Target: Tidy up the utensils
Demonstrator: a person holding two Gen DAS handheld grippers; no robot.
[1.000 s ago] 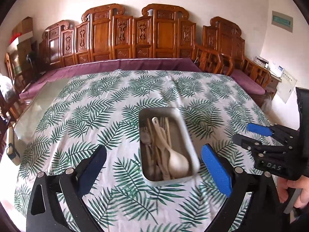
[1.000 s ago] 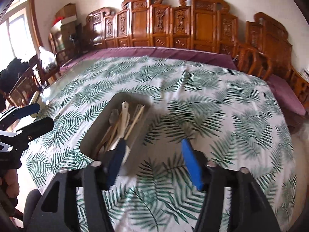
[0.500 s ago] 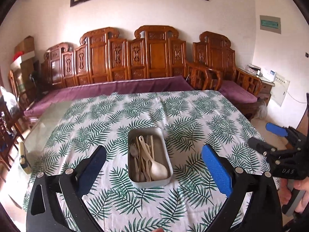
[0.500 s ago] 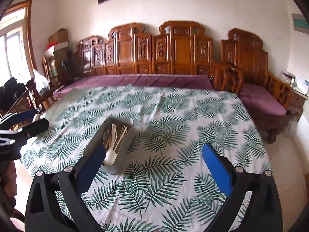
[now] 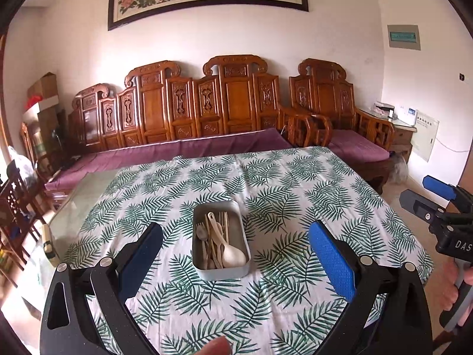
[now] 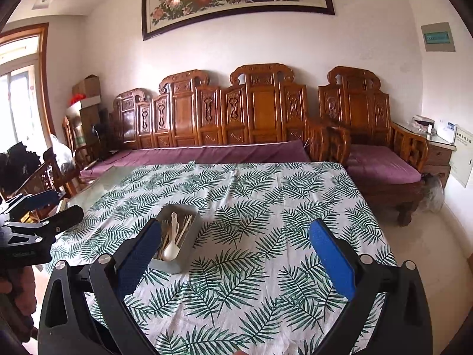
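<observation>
Left tongs point(image 5: 236, 257) and right tongs point(image 6: 233, 254), frame bottom: both spread wide, empty. Frame centre on leaf-print table point(image 5: 295, 177): grey rectangular metal tin point(image 5: 220, 269) holding pale plastic spoon point(image 5: 229, 251), fork, chopsticks. Likely light, stiff, slippery; pinch handles mid-length.

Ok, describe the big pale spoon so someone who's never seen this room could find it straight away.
Start at the table with the fern-print cloth; the only container on it is a grey metal tray. Inside, among thin wooden utensils, lies the white spoon, its broad rounded bowl at the tray's near end, far wider and paler than the rest.
</observation>
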